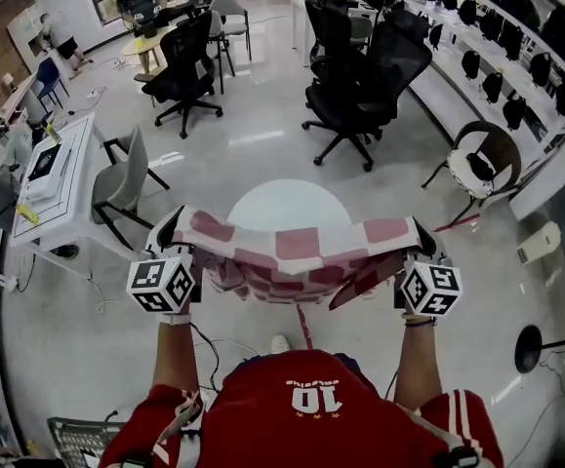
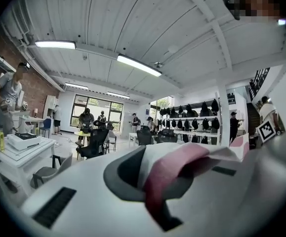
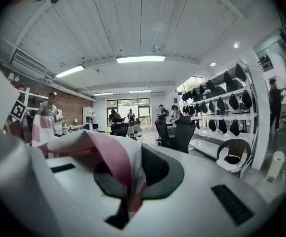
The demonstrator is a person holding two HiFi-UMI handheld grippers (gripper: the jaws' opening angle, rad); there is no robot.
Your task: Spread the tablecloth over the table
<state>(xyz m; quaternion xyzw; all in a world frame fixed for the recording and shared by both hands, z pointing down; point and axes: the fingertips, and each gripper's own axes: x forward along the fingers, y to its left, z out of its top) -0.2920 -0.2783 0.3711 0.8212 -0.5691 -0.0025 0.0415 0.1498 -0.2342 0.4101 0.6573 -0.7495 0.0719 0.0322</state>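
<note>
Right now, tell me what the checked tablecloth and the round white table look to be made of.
Tablecloth: thin woven fabric with a matt finish and pink and white checks. It sags and creases between the left tongs and right tongs, both shut on its edge. Table: hard, smooth white top with a faint sheen. It could be laminate or painted board; I cannot tell which.

head view, i log: black office chairs (image 1: pixel 360 86) at 1 o'clock, another black chair (image 1: pixel 186 66) at 11. grey chair (image 1: pixel 124 178) just beside white desk (image 1: pixel 67 201) at 9. wall shelf (image 1: pixel 436 84) with dark items at 2, round-backed chair (image 1: pixel 480 159) at 3, wire basket (image 1: pixel 77 435) at 7.
</note>
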